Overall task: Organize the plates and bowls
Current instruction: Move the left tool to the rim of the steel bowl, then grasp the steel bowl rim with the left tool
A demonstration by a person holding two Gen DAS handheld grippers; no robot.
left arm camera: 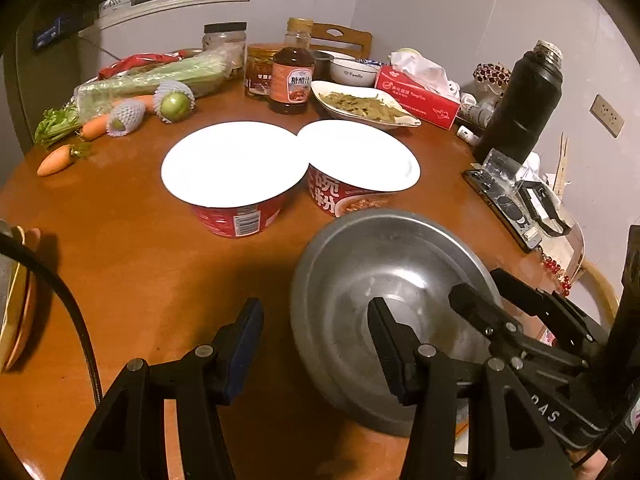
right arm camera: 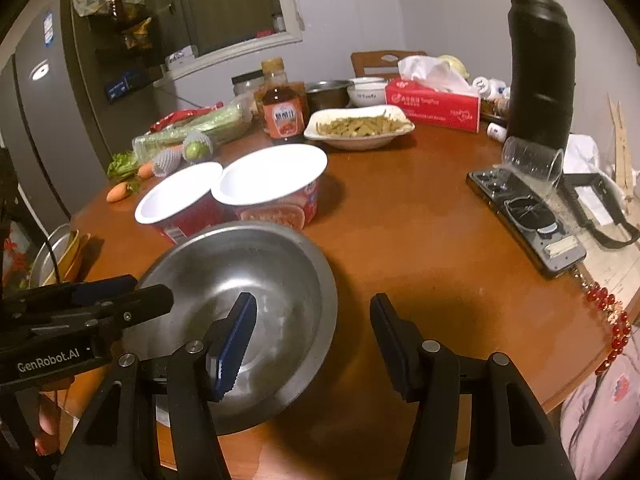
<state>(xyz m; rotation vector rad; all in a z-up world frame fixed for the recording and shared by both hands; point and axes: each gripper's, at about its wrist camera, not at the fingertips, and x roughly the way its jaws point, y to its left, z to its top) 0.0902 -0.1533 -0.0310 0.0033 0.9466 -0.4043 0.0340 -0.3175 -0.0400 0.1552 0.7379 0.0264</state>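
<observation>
A wide steel bowl (left arm camera: pixel 376 280) (right arm camera: pixel 256 264) sits near the front of the round wooden table (left arm camera: pixel 140 264). My left gripper (left arm camera: pixel 316 344) is open, its jaws straddling the bowl's left rim. My right gripper (right arm camera: pixel 314 340) is open, its jaws straddling the bowl's right rim; it also shows in the left wrist view (left arm camera: pixel 480 292). Two red noodle bowls with white insides (left arm camera: pixel 234 164) (left arm camera: pixel 360 156) stand behind the steel bowl. A white dish of green food (left arm camera: pixel 360 104) and a small white bowl (left arm camera: pixel 352 72) sit farther back.
Stacked plates (left arm camera: pixel 16 312) lie at the table's left edge. Carrots, celery and netted fruit (left arm camera: pixel 172 100) lie at back left. Sauce bottle (left arm camera: pixel 291 76), jars, red tissue box (left arm camera: pixel 420 96), black flask (left arm camera: pixel 520 100), tipped plastic cup (right arm camera: pixel 532 160) and phone (right arm camera: pixel 528 220) are on the right.
</observation>
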